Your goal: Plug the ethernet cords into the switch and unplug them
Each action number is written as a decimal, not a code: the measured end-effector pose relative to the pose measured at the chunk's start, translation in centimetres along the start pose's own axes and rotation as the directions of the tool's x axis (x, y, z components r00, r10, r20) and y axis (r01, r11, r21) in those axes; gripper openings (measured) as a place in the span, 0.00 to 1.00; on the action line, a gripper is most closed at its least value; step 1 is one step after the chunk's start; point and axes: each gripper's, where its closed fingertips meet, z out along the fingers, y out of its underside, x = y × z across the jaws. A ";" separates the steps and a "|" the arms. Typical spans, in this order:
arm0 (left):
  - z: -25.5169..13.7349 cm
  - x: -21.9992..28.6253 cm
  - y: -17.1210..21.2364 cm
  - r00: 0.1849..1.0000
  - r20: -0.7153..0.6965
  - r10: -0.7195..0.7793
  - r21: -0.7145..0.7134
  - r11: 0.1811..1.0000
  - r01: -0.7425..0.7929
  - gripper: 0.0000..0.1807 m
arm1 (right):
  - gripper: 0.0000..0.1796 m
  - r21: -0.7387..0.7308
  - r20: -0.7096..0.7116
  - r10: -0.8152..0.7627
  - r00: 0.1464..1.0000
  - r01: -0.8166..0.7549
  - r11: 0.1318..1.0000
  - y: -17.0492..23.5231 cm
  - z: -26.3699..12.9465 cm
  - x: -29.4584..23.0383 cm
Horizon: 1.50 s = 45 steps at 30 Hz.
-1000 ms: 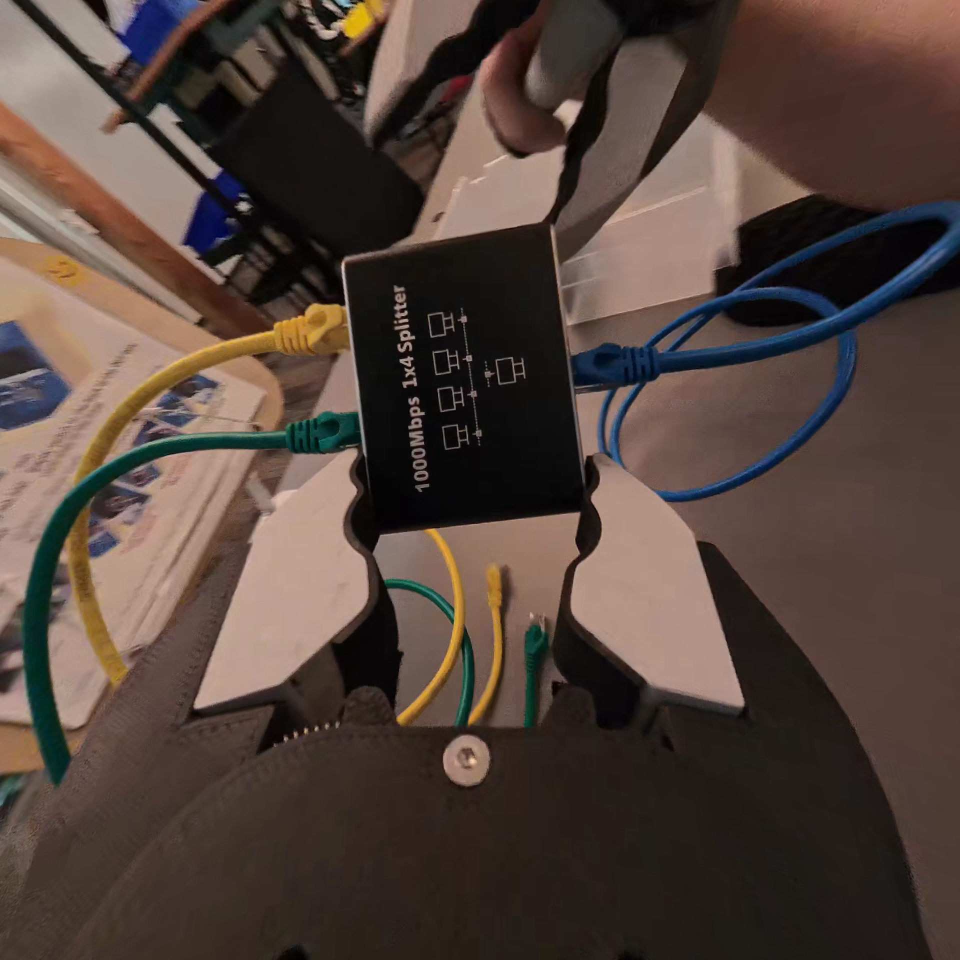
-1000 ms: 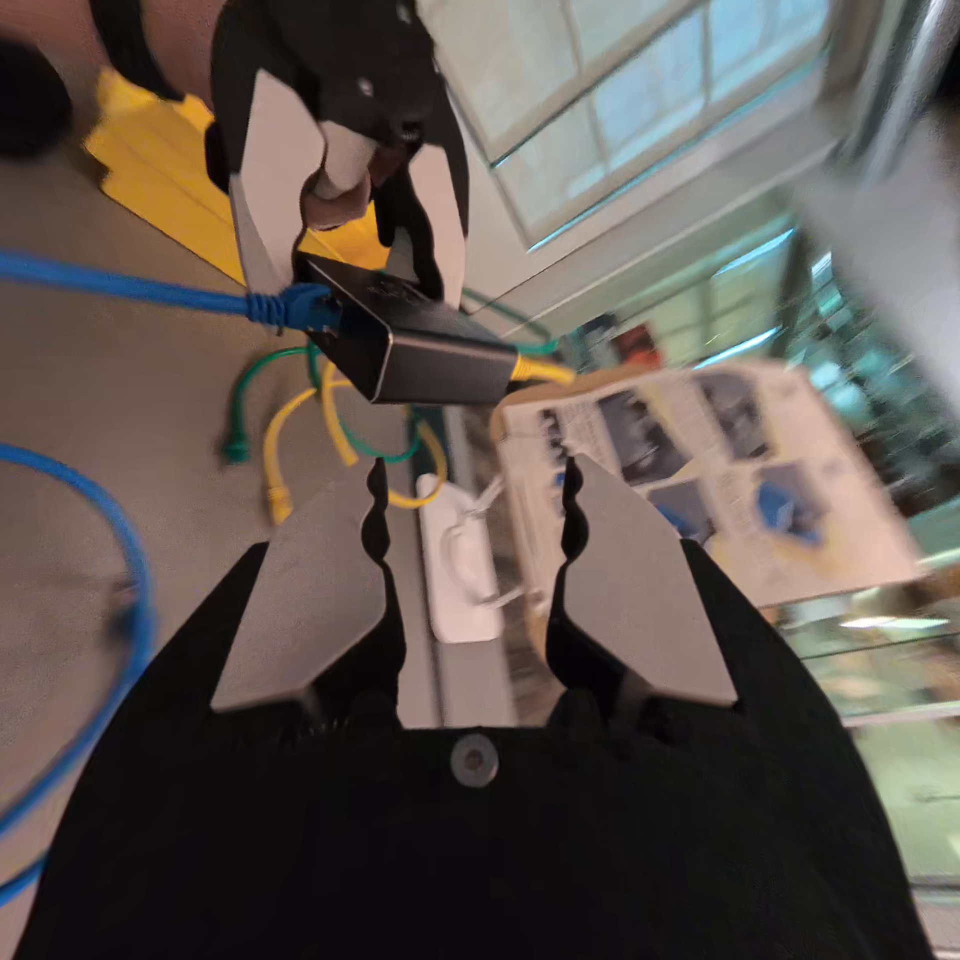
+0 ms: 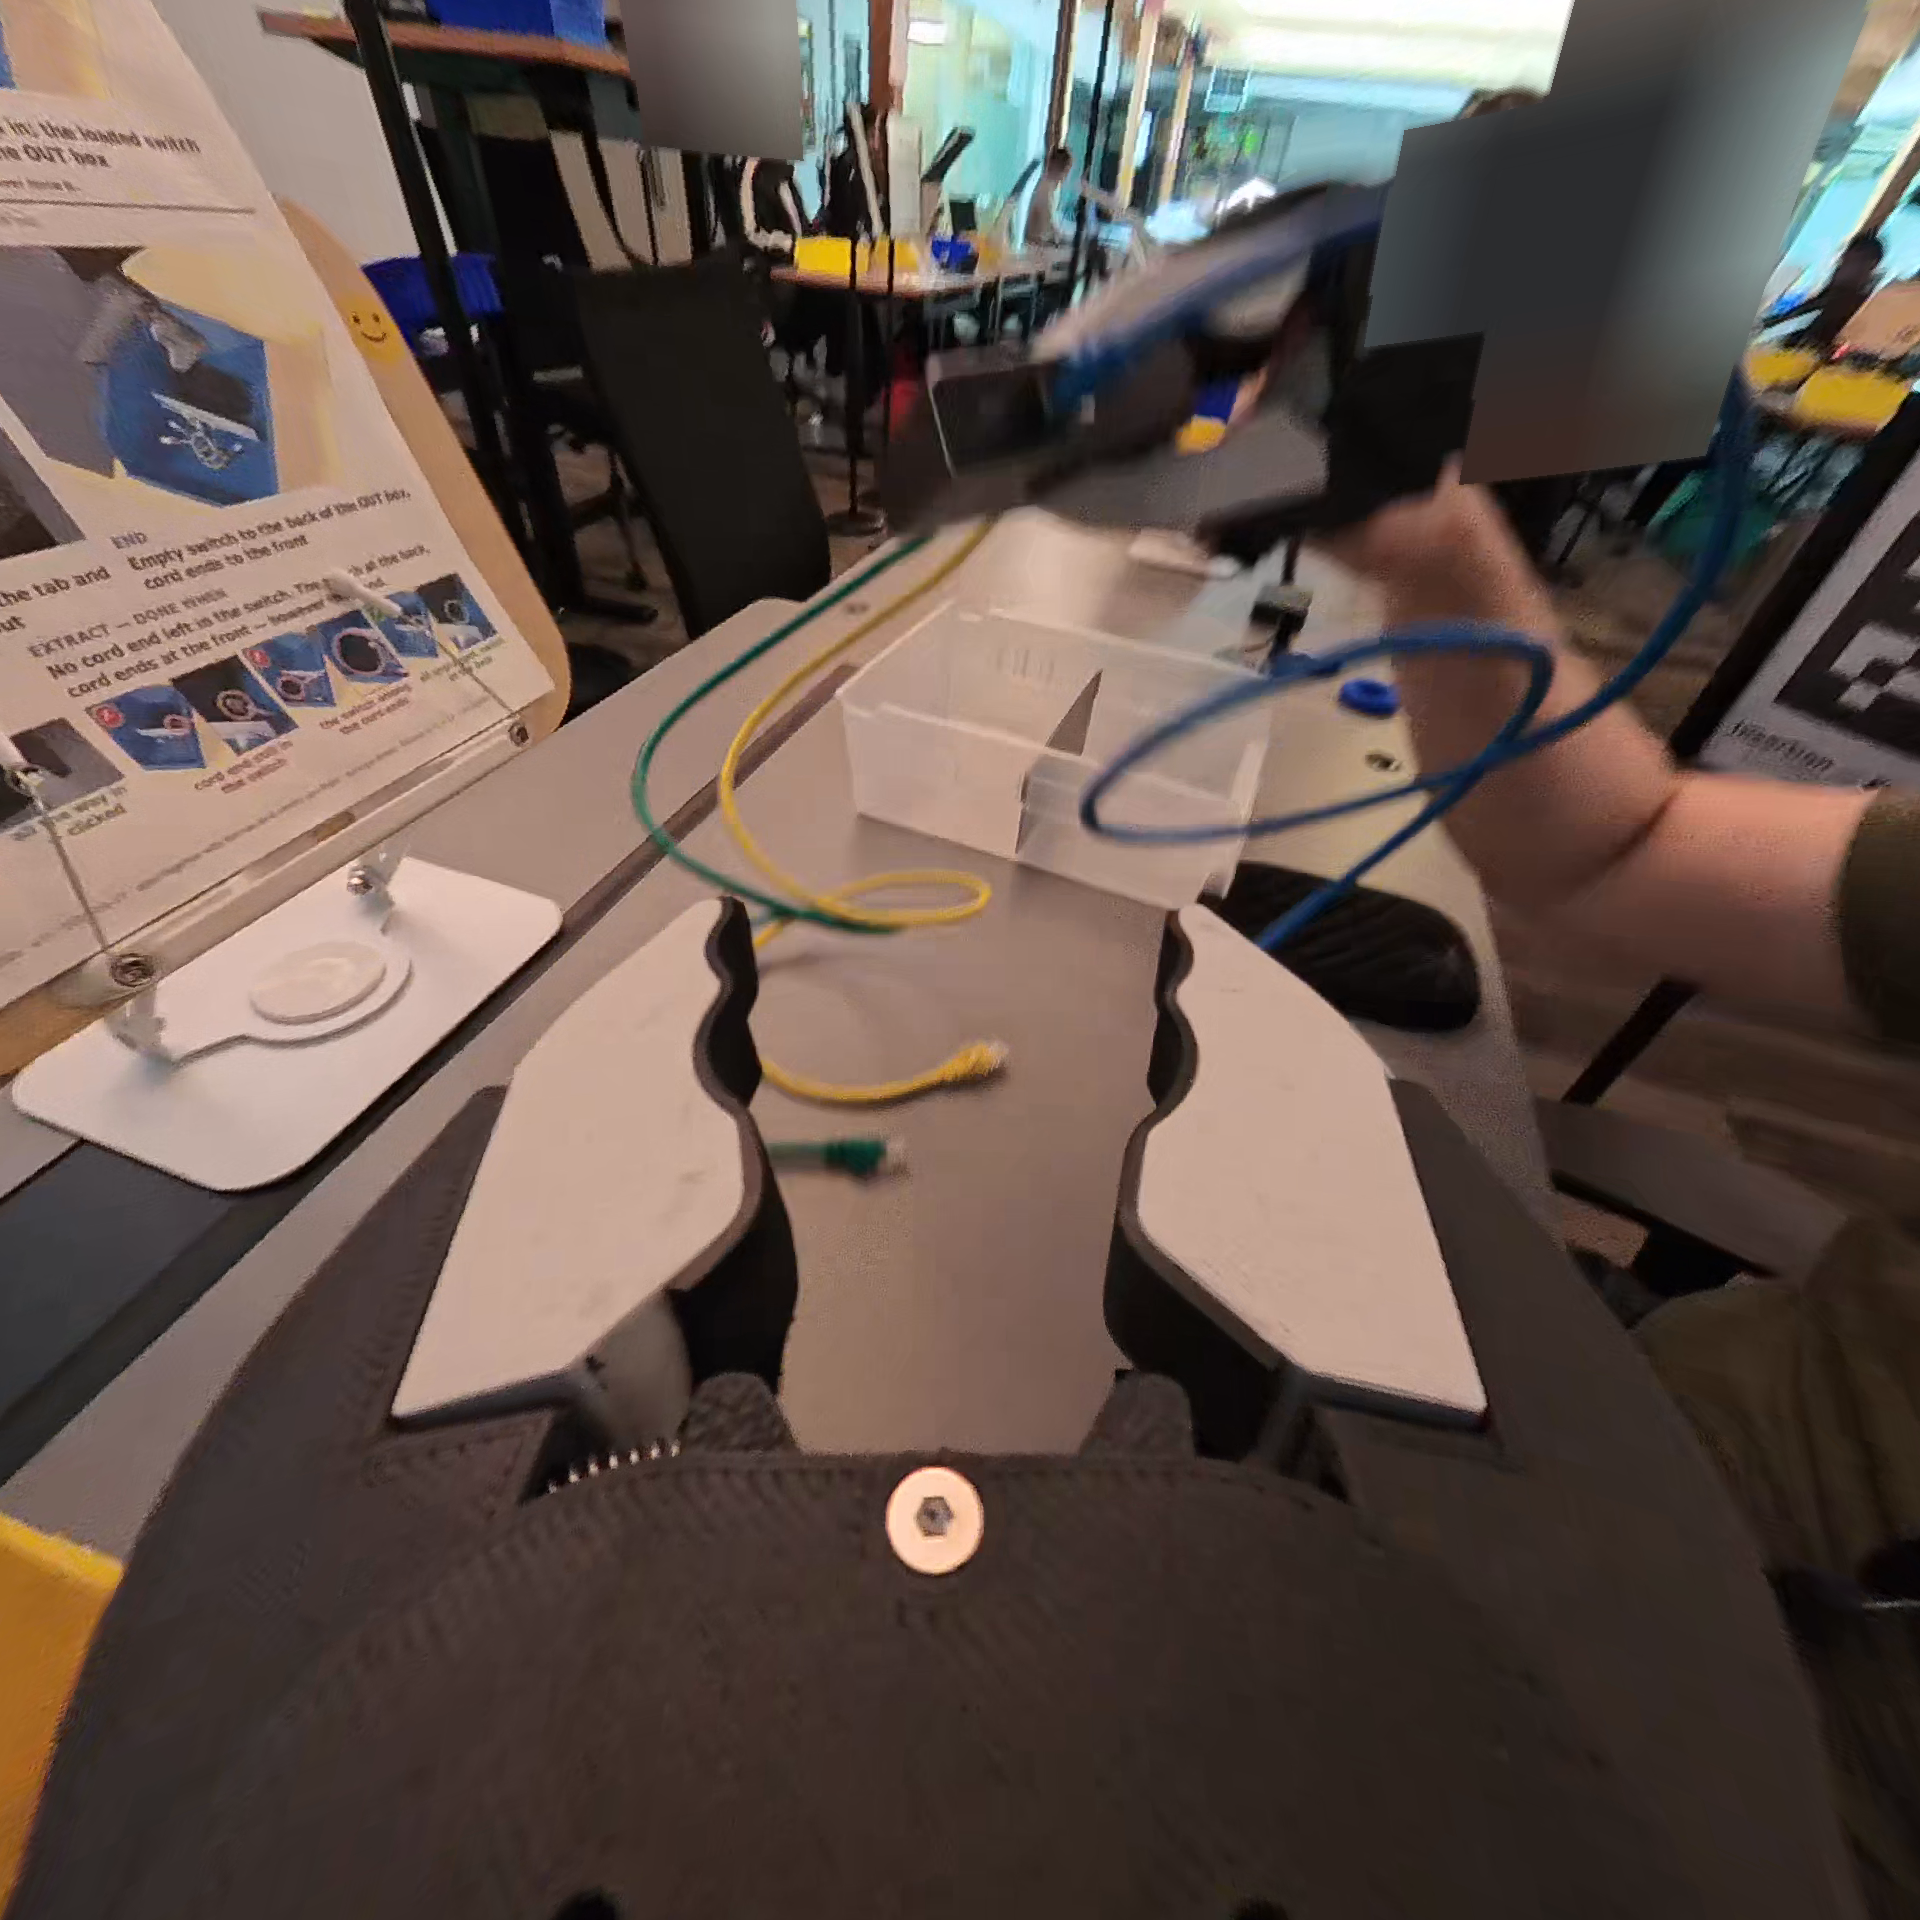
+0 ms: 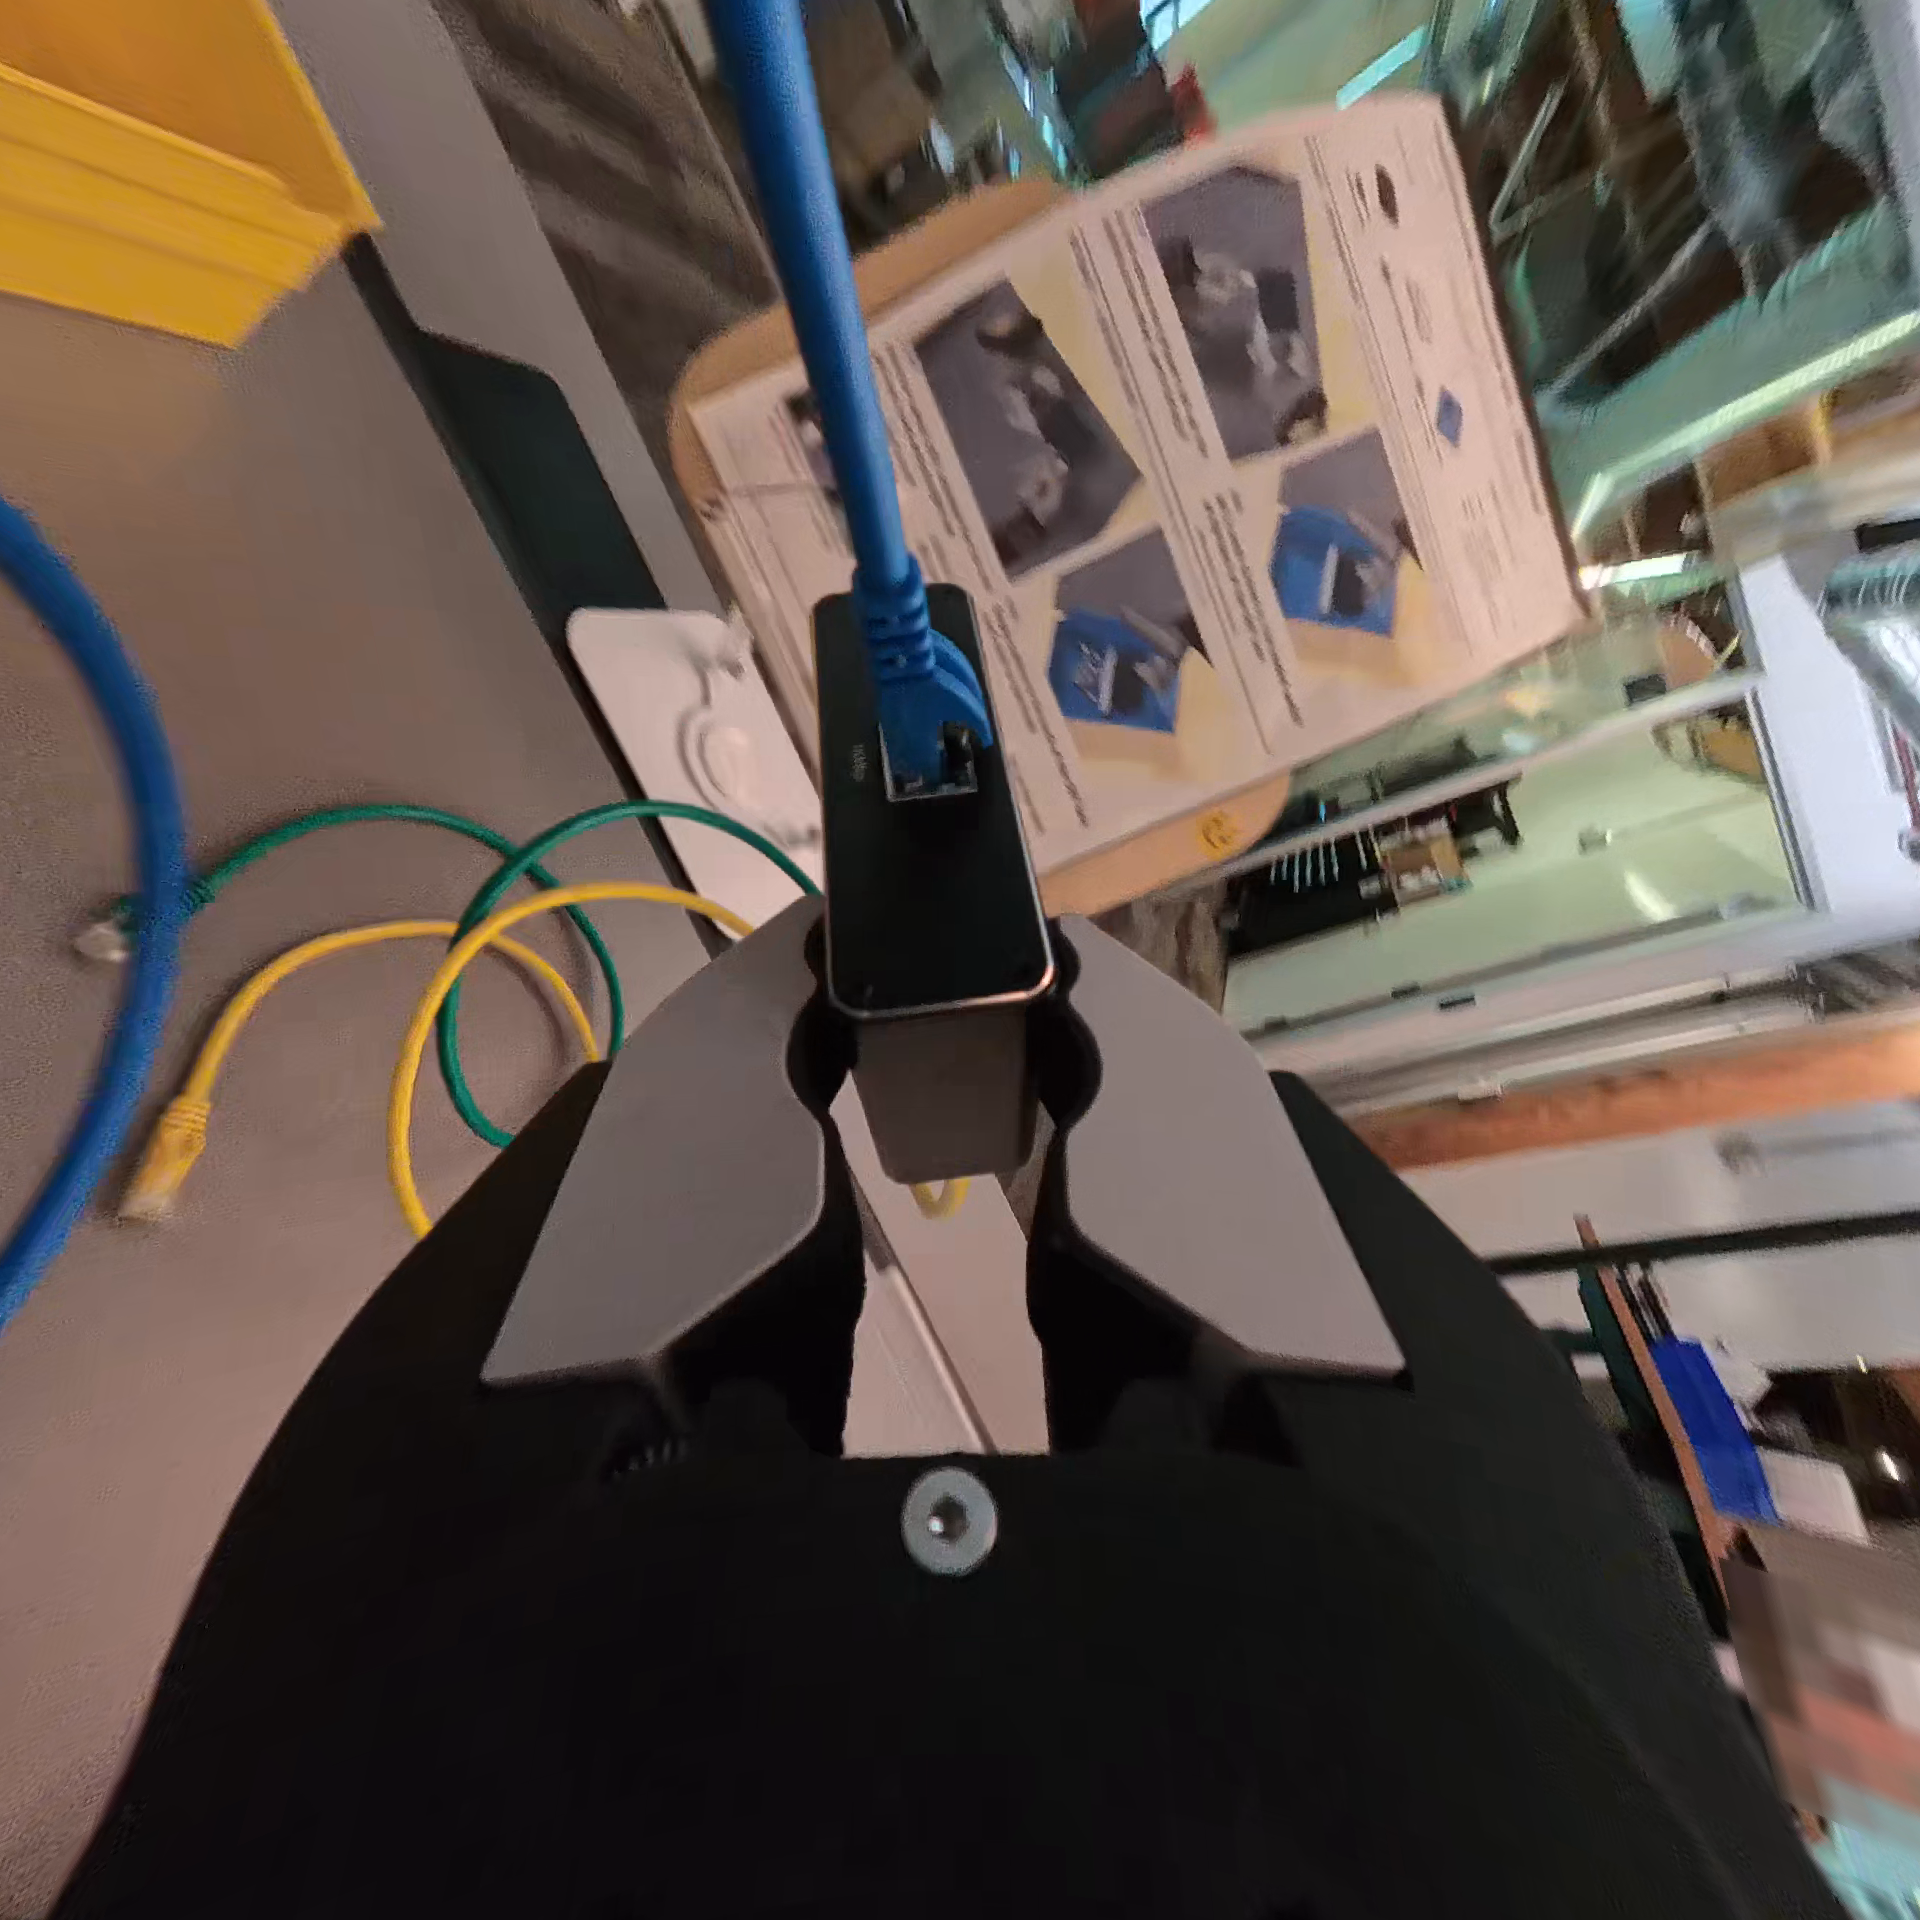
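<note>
Two grippers in view. Left gripper (image 3: 951,997) jaws apart, empty, over grey surface (image 3: 935,1299); loose yellow plug (image 3: 971,1060) and green plug (image 3: 857,1155) lie between its fingers. Right gripper (image 4: 935,997) clamped on black switch (image 4: 925,883), held aloft; blue cord (image 4: 831,343) plugged into top port. Switch's far side hidden; from left wrist view it is motion-blurred.

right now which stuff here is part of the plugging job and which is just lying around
Part of the job:
- black switch, clamped in the right gripper
- blue cord, plugged into it
- yellow cord and green cord, loose ends on the table
- left gripper, open and empty

Lying about:
- clear plastic bin
- instruction board
- yellow bin
</note>
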 end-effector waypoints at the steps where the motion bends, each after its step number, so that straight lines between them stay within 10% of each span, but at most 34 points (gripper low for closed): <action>1: 0.2 0.2 0.2 1.000 0.011 0.025 -0.026 0.999 -0.025 0.41 | 0.20 -0.054 0.005 0.002 1.000 -0.002 0.999 -0.1 -0.2 1.5; 16: 3.0 3.1 1.5 0.994 -0.088 0.059 -0.147 0.987 -0.071 0.34 | 0.20 -0.609 -0.327 0.159 0.932 -0.336 0.718 3.8 -7.1 25.4; 30: 4.4 4.2 2.8 0.986 -0.121 0.113 -0.230 0.963 -0.139 0.35 | 0.19 -0.710 -0.425 0.371 0.826 -0.558 0.430 18.3 -6.0 22.7; 45: 5.3 4.1 3.6 0.986 -0.119 0.113 -0.275 0.951 -0.142 0.35 | 0.19 -0.686 -0.407 0.638 0.654 -0.679 0.259 24.7 -4.2 16.9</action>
